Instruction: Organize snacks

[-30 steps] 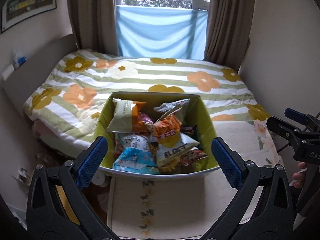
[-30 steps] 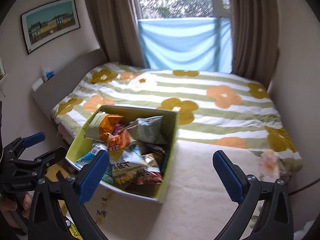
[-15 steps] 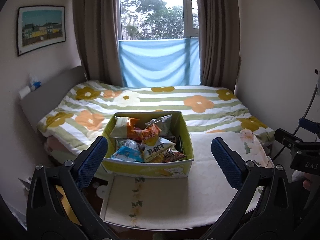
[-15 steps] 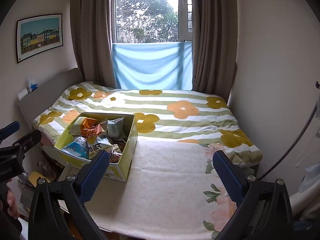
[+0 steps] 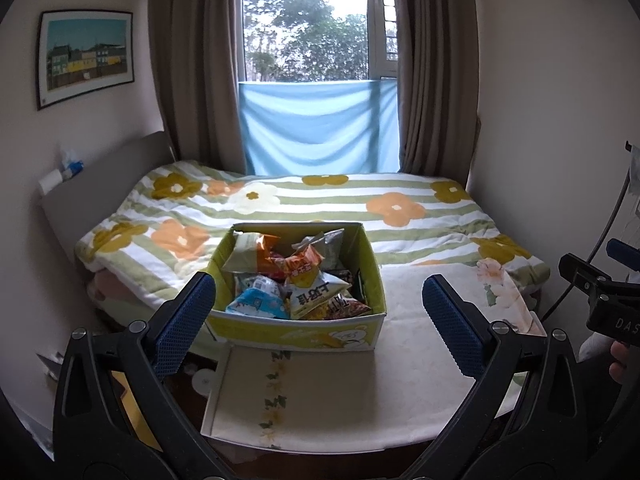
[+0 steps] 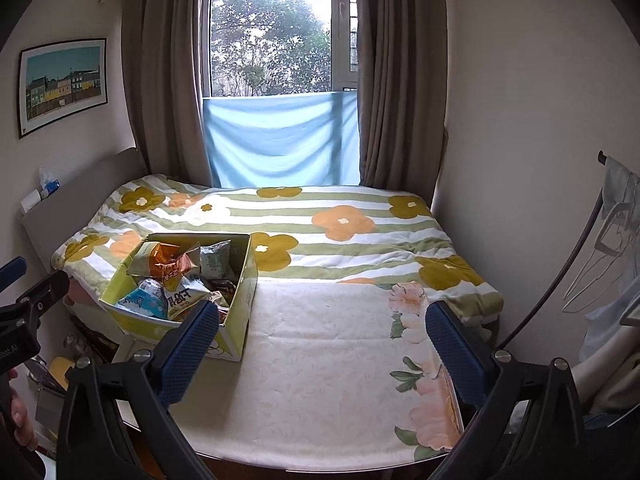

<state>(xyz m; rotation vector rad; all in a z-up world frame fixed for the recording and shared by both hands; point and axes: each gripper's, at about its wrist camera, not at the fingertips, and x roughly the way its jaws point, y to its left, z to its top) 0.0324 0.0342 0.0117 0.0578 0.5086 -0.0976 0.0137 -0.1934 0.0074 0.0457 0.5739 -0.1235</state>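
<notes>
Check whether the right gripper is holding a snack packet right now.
No, the right gripper is open with nothing between its blue pads, and the snack packets all sit in the yellow box.

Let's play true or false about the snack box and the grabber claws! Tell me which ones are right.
1. The yellow box is full of snack bags. True.
2. The left gripper is squeezing a snack bag. False: its jaws are wide open and hold nothing.
3. The box sits on the table at the foot of the flowery bed. True.
4. The right gripper is inside the box. False: it hovers open over the table, beside the box.
5. The box has a lid on. False: its top is open.
</notes>
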